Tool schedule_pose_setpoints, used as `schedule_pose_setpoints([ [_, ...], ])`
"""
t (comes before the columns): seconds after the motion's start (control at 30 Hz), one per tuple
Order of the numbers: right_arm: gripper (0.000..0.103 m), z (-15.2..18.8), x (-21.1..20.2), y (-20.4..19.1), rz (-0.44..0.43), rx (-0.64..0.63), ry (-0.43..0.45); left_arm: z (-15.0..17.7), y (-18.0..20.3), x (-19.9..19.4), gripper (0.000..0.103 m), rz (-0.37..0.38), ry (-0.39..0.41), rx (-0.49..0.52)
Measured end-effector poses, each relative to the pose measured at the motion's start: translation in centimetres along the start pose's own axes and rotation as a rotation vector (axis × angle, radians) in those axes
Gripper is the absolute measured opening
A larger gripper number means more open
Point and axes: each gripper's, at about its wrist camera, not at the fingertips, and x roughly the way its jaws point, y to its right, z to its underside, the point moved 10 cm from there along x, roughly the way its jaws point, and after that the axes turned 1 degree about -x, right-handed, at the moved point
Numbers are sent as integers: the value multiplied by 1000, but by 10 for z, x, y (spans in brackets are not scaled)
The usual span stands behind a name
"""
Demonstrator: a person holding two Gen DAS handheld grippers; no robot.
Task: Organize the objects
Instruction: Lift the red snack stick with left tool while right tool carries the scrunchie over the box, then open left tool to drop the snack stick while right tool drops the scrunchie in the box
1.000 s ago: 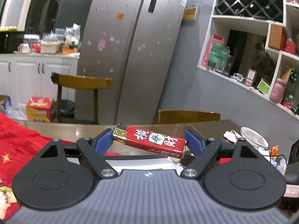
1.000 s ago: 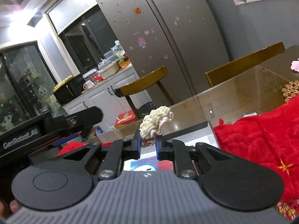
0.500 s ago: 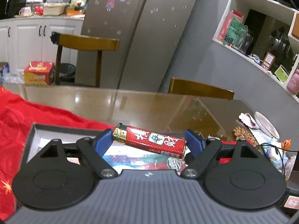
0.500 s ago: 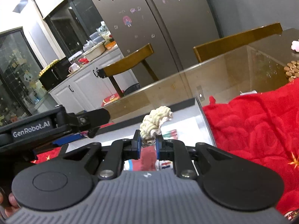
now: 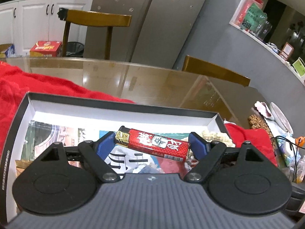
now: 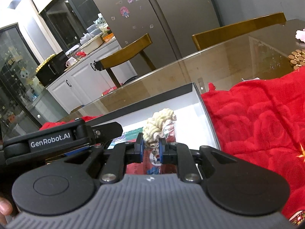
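My left gripper [image 5: 151, 144] is shut on a red lighter [image 5: 164, 147] with a gold cap, held lengthwise between the blue pads. It hangs over an open box [image 5: 122, 106] with a black rim and white walls; printed cards lie inside. My right gripper [image 6: 151, 145] is shut on a cream knitted piece [image 6: 160, 122], also above the box [image 6: 171, 94] near its right wall. The left gripper's housing [image 6: 51, 141] sits close on the left in the right wrist view. A cream knitted bit [image 5: 215, 135] shows past the left gripper's right finger.
The box rests on a red cloth [image 6: 257, 114] over a glass-topped table [image 5: 152, 80]. Two wooden chairs [image 5: 99, 20] stand at the far edge. A cluster of wooden discs [image 5: 257, 121], a plate and small clutter sit at the right. A fingertip [image 6: 4, 209] shows at the lower left.
Both grippers have come down and tipped forward over the box, which now fills more of each view. The grips on the lighter and the knitted piece are unchanged.
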Motion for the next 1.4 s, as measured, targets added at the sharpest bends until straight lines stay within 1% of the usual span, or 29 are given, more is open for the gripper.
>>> schedule_pose_setpoints([
  [0.17,17,5,5,0,-2,6,-23,3,-5,3,86,24,-20,-67],
  [0.4,18,7,4,-1,-1,2,-22,9,-1,7,86,10,-40,-48],
  [0.5,18,8,5,-1,3,-2,-22,11,-1,8,86,-8,-48,-46],
  [0.9,18,10,2,-2,-1,-2,-31,9,3,9,87,-32,-44,-26],
  [0.97,18,11,2,-2,-1,-4,-32,9,2,9,87,-34,-44,-28],
  [1.03,22,11,2,-3,0,-5,-34,9,1,8,87,-31,-42,-35],
  [1.2,23,11,1,-3,9,-9,-28,9,0,7,87,-14,-32,-50],
  [1.27,26,9,0,-3,0,2,-24,9,2,6,87,-1,-33,-51],
  [1.3,32,8,-2,-3,-5,5,-20,9,2,6,87,0,-31,-51],
  [1.33,40,7,-4,-3,-10,7,-13,8,2,5,87,0,-32,-50],
  [1.4,48,3,-9,-4,-17,9,4,4,2,0,87,10,-27,-59],
])
